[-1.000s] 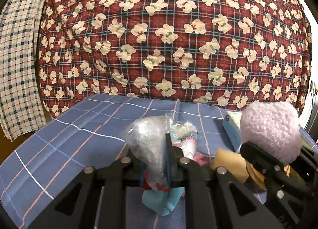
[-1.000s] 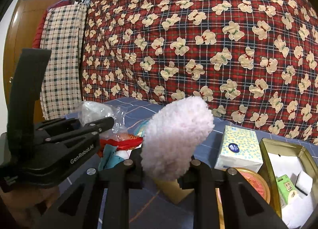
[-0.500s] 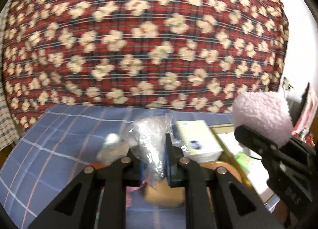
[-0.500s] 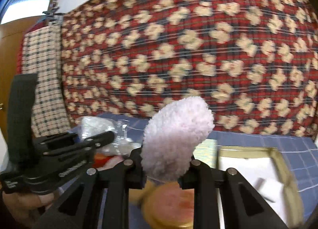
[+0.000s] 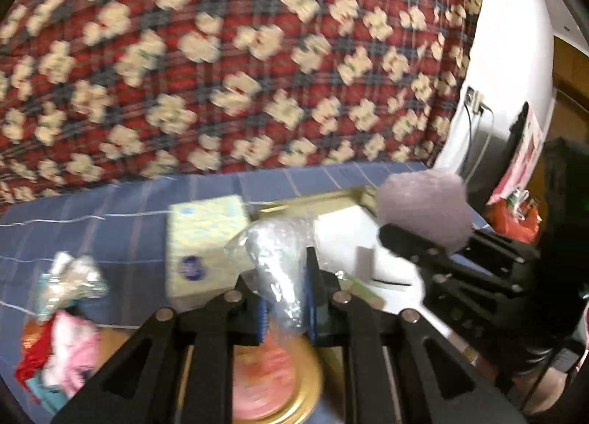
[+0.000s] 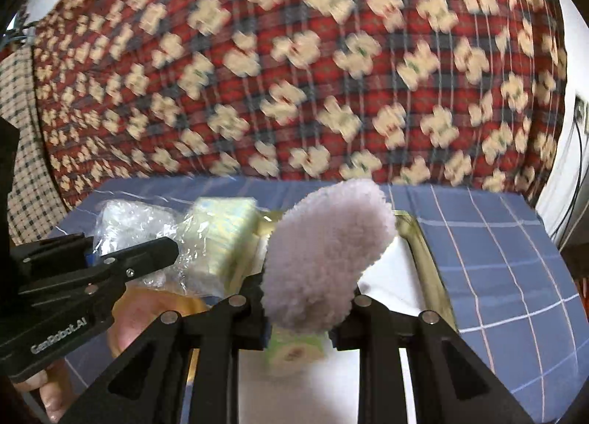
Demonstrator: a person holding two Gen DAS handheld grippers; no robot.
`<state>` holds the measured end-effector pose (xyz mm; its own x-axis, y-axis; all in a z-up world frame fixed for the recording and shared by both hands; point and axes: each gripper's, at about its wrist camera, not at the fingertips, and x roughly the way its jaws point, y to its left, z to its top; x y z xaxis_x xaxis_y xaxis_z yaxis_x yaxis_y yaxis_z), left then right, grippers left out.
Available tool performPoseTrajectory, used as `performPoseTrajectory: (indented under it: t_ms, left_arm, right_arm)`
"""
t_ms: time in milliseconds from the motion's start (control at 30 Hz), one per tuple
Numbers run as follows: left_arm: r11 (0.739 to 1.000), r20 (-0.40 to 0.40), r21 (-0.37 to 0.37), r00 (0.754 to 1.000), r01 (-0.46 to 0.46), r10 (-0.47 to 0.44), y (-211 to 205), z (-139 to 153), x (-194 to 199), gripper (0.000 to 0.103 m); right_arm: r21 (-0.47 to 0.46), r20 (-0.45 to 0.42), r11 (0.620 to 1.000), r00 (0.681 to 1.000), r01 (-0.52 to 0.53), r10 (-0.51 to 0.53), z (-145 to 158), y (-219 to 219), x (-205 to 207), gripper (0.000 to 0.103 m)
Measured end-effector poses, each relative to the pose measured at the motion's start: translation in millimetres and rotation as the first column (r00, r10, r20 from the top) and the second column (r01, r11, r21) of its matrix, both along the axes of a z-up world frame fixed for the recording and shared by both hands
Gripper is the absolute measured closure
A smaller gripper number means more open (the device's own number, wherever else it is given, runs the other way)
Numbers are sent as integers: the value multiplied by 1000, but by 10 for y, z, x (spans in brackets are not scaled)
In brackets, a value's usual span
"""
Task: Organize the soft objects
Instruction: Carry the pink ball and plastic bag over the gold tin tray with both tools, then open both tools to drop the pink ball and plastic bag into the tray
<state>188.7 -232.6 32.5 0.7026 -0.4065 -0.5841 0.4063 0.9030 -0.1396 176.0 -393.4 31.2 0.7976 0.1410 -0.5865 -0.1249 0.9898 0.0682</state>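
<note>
left wrist view: left gripper clamped on a clear crinkled plastic bag, blue pads pressing it from both sides, bag bulging up above the fingertips. under the fingers, a round gold-rimmed tin lid with a pinkish face, blurred. beyond the bag, a pale yellow tissue pack lying on the blue checked cloth. to the left on that cloth, a small heap of soft things: crumpled silvery wrapper, pink and red fabric. to the right, right gripper coming in from the side, gripping a fluffy lilac puff over a gold-edged tin lined in white. red plaid quilt with cream flowers filling the background, smeared by motion.

right wrist view: right gripper closed tight on the lilac puff, puff standing tilted to the right above the fingers, held above the open tin. below the puff inside the tin, a small green-and-white packet, blurred. at left, left gripper with the plastic bag pinched, just beside the tissue pack. a hand around that gripper's handle at lower left. checked towel hanging at far left.
</note>
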Motion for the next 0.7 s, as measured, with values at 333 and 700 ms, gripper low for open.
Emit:
performPoseTrajectory:
  t_ms: [333,700]
  left_arm:
    - [996,-94,57,993,72,-67,-507,-145,284,90]
    - [992,-139,85,987,94,-82,-669,-256,443,76]
  right_arm:
    - [-2,-128,999,991,39,-39,-151,-337,308,79]
    - [5,-182,998,981,66,-64,-249,-469,456,55]
